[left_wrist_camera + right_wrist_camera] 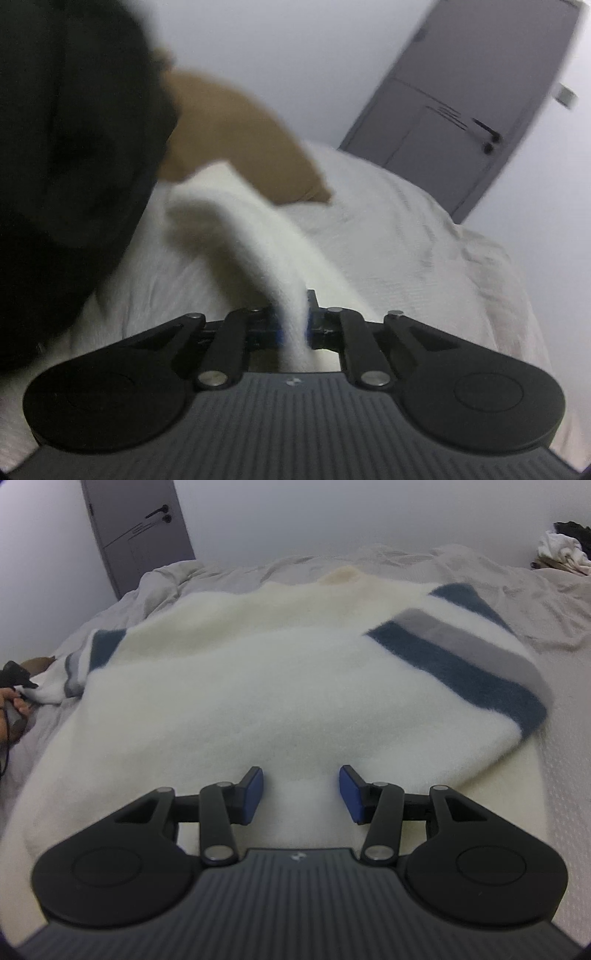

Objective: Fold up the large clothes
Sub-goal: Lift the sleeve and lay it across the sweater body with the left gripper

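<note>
One sweater (258, 686), two hand-held grippers (301, 794), one door (136, 528)

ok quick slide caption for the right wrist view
Open right gripper poised over a fuzzy white sweater with blue-grey striped sleeves, spread on a bed.

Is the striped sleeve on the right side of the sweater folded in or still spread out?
Folded in. The striped sleeve lies across the white sweater body, not out on the bedsheet.

Sweater (258, 686) flat on the bed (535, 602) (door (136, 528) behind, far left).
</note>
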The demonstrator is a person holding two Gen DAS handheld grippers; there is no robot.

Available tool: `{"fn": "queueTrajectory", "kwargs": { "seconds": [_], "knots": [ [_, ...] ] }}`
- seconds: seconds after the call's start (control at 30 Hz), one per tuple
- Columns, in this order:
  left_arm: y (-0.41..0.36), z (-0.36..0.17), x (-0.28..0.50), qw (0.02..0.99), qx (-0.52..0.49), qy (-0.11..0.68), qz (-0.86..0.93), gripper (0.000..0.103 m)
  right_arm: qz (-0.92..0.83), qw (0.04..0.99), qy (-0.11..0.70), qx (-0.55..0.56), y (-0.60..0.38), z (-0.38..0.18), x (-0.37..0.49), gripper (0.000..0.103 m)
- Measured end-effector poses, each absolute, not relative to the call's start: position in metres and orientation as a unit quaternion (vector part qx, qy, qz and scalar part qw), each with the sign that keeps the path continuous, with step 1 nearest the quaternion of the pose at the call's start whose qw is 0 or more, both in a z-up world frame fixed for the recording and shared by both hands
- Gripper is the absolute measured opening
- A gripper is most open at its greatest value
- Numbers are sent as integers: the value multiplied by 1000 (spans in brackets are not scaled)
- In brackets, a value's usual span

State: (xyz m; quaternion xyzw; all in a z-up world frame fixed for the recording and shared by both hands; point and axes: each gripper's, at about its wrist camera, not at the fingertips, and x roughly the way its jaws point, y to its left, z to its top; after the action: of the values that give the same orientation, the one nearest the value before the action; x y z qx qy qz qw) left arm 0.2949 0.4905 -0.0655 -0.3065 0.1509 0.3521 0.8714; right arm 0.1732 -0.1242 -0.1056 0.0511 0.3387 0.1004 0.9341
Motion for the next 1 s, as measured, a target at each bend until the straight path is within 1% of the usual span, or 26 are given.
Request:
{"fn": "queueTrajectory", "kwargs": {
  "seconds": [0.13,0.2,0.3,0.4,0.53,0.63,0.73,0.9,1.0],
  "knots": [
    [462,-15,293,899,-263,131,326,10,98,935,337,54,-123,-101,167,49],
    [438,19,290,919,-219,120,305,10,100,936,332,56,-126,-98,165,49],
    [392,66,284,947,-133,103,273,9,98,938,326,68,-131,-93,163,49],
    [341,107,271,968,-71,83,225,10,101,941,313,75,-137,-84,157,49],
    [263,145,249,983,4,64,174,10,113,947,286,92,-152,-68,139,49],
    [205,157,233,988,44,61,133,10,116,952,265,95,-163,-58,129,49],
    [148,157,217,990,76,67,102,10,113,952,260,114,-178,-53,122,50],
    [66,141,199,988,110,73,75,10,104,957,233,137,-209,-44,107,50],
    [20,121,188,987,128,83,54,10,105,948,229,194,-233,-43,103,50]
  ]
}}
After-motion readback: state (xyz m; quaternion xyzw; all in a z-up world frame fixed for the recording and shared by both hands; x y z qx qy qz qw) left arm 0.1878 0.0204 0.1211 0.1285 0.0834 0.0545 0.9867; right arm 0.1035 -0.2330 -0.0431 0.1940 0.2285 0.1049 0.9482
